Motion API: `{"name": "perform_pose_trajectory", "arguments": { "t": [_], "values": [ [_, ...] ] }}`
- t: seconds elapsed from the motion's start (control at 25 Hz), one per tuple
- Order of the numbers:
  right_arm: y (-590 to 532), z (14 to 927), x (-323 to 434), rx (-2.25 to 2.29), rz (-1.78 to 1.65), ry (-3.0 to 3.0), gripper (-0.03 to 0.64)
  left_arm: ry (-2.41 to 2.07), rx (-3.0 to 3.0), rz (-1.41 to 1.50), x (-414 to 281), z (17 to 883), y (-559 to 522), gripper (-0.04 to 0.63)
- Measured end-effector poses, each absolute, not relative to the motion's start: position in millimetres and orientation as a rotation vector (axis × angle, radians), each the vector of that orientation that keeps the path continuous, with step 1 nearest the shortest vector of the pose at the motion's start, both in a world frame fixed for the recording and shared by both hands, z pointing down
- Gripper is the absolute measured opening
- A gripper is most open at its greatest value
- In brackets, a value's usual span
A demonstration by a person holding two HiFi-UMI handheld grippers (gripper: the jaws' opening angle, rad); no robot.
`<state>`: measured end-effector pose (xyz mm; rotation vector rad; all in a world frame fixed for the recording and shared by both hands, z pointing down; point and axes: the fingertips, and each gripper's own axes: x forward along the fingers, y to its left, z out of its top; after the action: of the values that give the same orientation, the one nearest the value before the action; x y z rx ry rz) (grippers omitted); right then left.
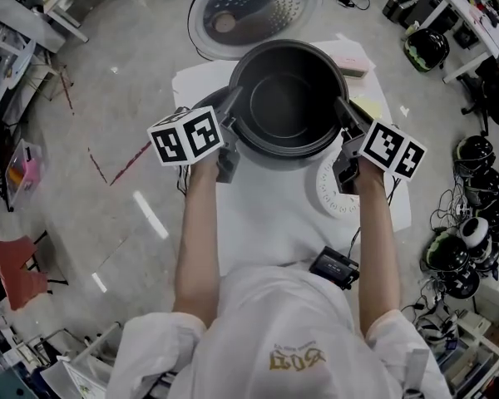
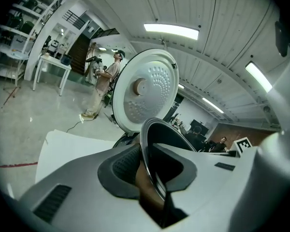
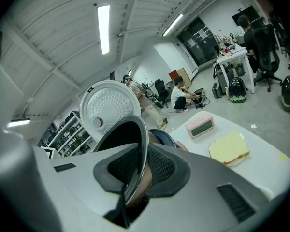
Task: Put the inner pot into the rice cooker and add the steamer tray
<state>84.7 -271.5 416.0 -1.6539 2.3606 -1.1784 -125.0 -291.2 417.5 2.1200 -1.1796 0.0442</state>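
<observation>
The dark inner pot (image 1: pixel 287 98) hangs level between my two grippers, just over the rice cooker (image 1: pixel 201 106), whose body it mostly hides. My left gripper (image 1: pixel 233 110) is shut on the pot's left rim (image 2: pixel 150 149), with a pad on each side of the wall. Across from it, my right gripper (image 1: pixel 347 119) is shut on the right rim (image 3: pixel 135 144) the same way. The cooker's white lid (image 1: pixel 254 2) stands open behind the pot. A white round tray with holes (image 1: pixel 333 196) lies on the table by my right gripper, partly covered by it.
The white table (image 1: pixel 266 214) also carries a pink box (image 1: pixel 349 56), a yellow sponge (image 3: pixel 229 149) at the right and a black device (image 1: pixel 337 266) near the front edge. Helmets and cables (image 1: pixel 474 223) crowd the floor at the right.
</observation>
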Motion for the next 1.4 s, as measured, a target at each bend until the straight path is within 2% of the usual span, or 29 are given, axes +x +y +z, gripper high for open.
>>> {"name": "perform_pose_trajectory", "arguments": {
  "t": [0.56,0.68,0.84,1.4],
  "values": [
    [-279.7,455.7,86.7,-1.893,-1.075,2.538,0.101,-1.27,2.151,0.276,-122.4,448.3,-297.3,0.103],
    [-279.6,458.5,81.7,-1.922,-1.023,2.578,0.108,-1.324,2.174,0.35,-128.5,453.4,-297.8,0.144],
    [-284.4,455.6,80.9,-1.966,-0.928,2.621,0.106,-1.343,2.213,0.361,-125.3,449.5,-301.5,0.132],
    [-281.8,458.8,88.7,-2.051,-0.842,2.6,0.109,-1.406,2.243,0.484,-128.9,466.4,-294.8,0.179]
  ]
}}
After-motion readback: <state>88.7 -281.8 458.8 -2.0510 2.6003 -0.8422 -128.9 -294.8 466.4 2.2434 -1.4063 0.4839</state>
